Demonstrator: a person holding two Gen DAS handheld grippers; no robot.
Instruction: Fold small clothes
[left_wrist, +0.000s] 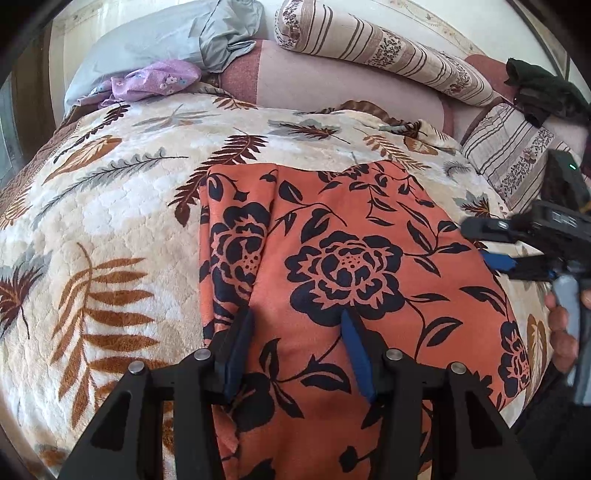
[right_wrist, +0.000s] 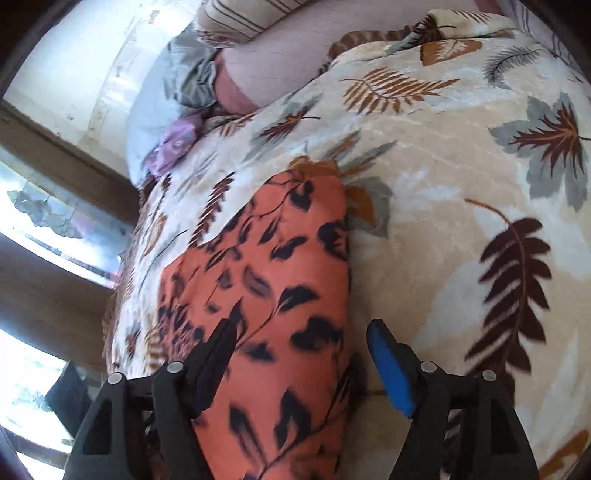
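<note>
A leaf-print blanket (left_wrist: 122, 206) covered the bed, and on it lay the orange floral garment (left_wrist: 354, 258), partly folded. The left tool (left_wrist: 297, 325) hovered half-open at six o'clock, gripping nothing; the right tool (right_wrist: 301, 332), gaping and empty, straddled the garment's three-o'clock edge. Next, seemingly, another fold needed a fresh grip.

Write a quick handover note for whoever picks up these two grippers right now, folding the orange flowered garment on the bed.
Left gripper: jaws apart, hovering over the near part of the orange floral garment, gripping nothing.
Right gripper: jaws wide apart at the garment's right edge, nothing pinched; that view is blurred.
The garment lies flat on the leaf-print blanket, with one lengthwise fold running down its left side.
A purple floral cloth lies crumpled near the grey pillow, seemingly untouched.
Done: apparently the first lengthwise fold. Left: probably the remaining folds, then perhaps the purple piece.
</note>
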